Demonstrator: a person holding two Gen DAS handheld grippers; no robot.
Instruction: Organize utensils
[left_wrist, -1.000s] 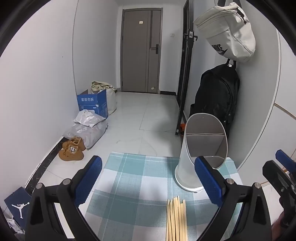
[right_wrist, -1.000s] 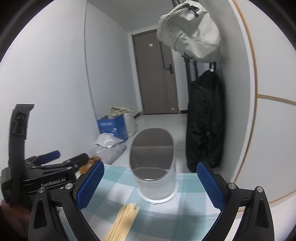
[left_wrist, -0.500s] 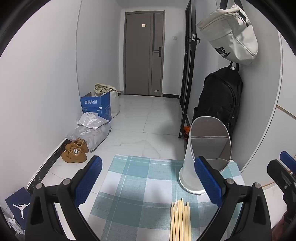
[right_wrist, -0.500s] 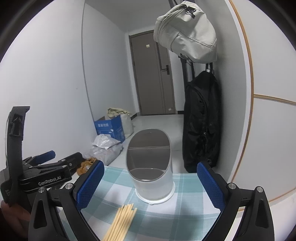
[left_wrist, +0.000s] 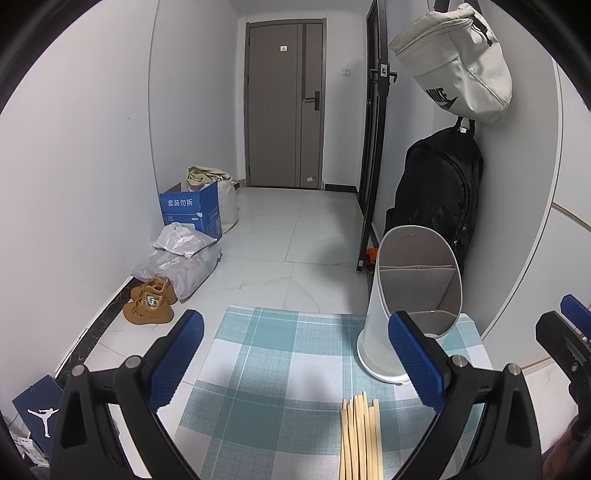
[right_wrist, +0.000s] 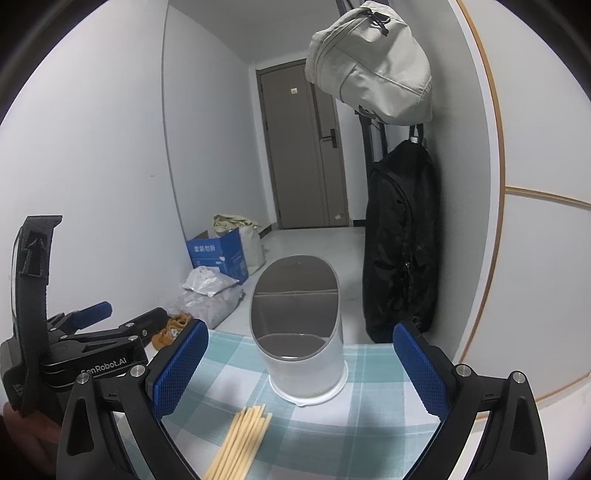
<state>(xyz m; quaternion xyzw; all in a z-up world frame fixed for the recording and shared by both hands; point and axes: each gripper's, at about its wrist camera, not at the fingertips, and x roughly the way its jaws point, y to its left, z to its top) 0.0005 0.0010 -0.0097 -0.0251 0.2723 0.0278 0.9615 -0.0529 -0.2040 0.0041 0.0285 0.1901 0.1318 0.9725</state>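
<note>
Both tongs (left_wrist: 295, 354) (right_wrist: 299, 363) agape, chopsticks (right_wrist: 240, 439) beside holder (right_wrist: 301, 332)

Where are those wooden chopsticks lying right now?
The chopsticks lie bundled on the checked cloth, just in front of the white utensil holder; in both wrist views they are low in the picture, untouched.

Under my jaws the counter is covered by a teal-and-white checked cloth (left_wrist: 280, 373). On it stands a white utensil holder (right_wrist: 301, 332), upright, at the far right. A bundle of wooden chopsticks (right_wrist: 240, 439) lies flat just before it, apart.
</note>
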